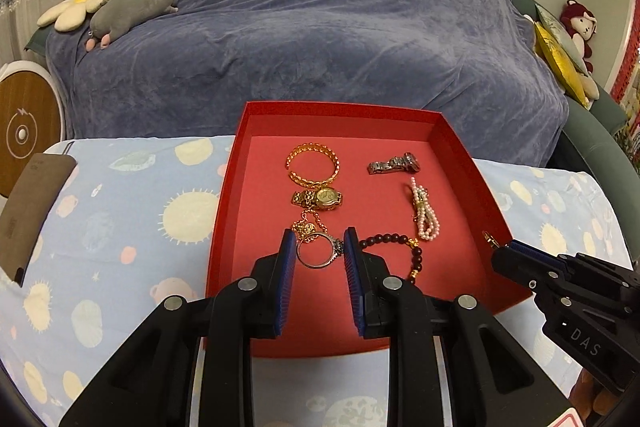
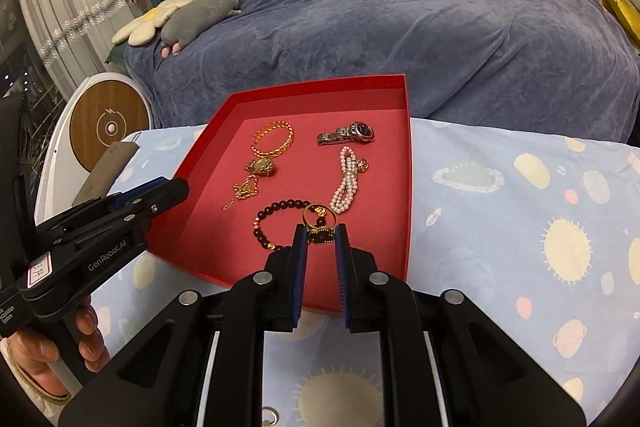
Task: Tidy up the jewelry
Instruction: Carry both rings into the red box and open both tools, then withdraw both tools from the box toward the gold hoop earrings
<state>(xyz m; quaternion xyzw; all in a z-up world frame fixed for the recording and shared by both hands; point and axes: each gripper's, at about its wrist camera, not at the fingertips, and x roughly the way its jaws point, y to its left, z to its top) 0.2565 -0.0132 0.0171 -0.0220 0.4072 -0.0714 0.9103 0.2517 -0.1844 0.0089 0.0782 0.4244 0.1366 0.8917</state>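
Left hand-held gripper pinched a silver ring; right hand-held gripper pinched a gold ring. Both hung over the red tray. Bangle, watches and bracelets already lay beyond the fingertips; rings remained unplaced.

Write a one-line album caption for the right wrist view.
Right tongs pinch a gold ring above a red tray of bracelets and watches.

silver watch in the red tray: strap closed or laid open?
Closed, it seems: the silver watch lies on its side in the red tray, strap folded together.
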